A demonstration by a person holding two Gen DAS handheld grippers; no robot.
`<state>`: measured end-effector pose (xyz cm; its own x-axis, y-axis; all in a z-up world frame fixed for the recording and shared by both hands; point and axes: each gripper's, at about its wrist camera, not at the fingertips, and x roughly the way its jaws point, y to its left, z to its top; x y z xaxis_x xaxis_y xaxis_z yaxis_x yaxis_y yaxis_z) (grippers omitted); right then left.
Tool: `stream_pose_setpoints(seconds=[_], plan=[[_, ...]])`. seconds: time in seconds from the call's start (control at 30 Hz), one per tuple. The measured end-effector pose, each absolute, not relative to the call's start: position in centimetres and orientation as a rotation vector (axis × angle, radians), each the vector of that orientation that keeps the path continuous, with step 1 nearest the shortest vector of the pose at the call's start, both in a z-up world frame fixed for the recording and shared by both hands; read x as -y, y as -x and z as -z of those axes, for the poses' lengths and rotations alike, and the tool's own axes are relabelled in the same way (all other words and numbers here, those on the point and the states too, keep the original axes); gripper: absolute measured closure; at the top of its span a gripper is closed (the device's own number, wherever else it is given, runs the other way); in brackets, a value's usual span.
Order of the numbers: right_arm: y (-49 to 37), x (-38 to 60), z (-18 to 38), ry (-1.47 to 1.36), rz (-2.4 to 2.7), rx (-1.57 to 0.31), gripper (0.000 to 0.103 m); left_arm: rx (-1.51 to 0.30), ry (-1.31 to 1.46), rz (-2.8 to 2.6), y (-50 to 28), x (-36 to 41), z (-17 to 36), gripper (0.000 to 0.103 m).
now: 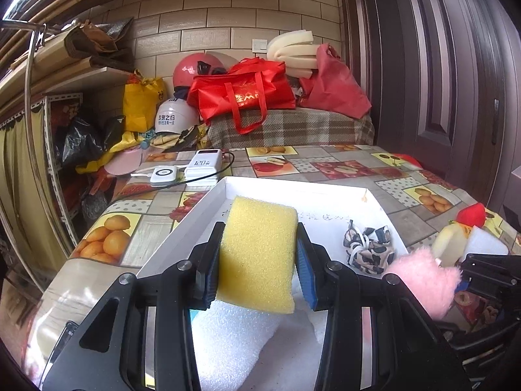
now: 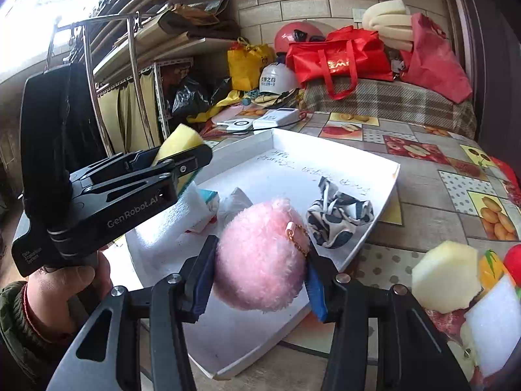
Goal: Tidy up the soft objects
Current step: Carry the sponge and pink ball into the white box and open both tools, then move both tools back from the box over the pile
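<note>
Right now the left tongs (image 1: 259, 260) are pinching a yellow sponge (image 1: 259, 252) between their blue pads, holding it above the near end of a white tray (image 1: 374, 202) that sits on the fruit-patterned desk (image 1: 325, 163). Below the sponge, inside the tray, lies a sheet of white foam (image 1: 228, 342). The right tongs (image 2: 257, 280) are closed on a fluffy pink pompom (image 2: 257, 257) with a small gold chain, held over the tray's near edge. Farther in, a black-and-white patterned cloth (image 2: 338, 218) lies crumpled on the tray floor near its right wall. In the right wrist view the left tongs show from the side, with the sponge sticking up past the fingers and the person's hand (image 2: 62, 293) around the handle.

Off the tray to the right, on the desk, sit a pale yellow foam block (image 2: 446, 277), a white foam block (image 2: 495, 319) just beside it, and something red (image 2: 514, 259) at the frame edge. At the far side of the desk rest two white power banks (image 1: 189, 167).
</note>
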<state>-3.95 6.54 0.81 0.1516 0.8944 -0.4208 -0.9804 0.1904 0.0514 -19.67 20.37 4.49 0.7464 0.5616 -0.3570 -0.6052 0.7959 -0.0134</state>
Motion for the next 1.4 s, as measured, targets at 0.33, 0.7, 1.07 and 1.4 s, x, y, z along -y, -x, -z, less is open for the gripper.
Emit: stream_pose_setpoints(seconds=[0.33, 0.7, 1.07, 1.4], plan=[[3.3, -10.3, 0.2, 0.331, -1.337, -0.530, 0.054, -0.387, 0.172, -0.613, 18.4, -21.4, -4.2, 0.063], [2.7, -9.8, -0.8, 0.272, -1.221, -0.467, 0.034, -0.377, 0.139, -0.635, 18.0, -21.0, -4.3, 0.057], [4.8, -8.0, -2.2, 0.236, -1.210, -0.287, 0.000, -0.285, 0.184, -0.756, 20.2, -21.5, -4.7, 0.000], [4.3, -7.4, -2.4, 0.201, -1.197, -0.259, 0.000, -0.284, 0.154, -0.754, 20.1, -21.1, -5.0, 0.000]])
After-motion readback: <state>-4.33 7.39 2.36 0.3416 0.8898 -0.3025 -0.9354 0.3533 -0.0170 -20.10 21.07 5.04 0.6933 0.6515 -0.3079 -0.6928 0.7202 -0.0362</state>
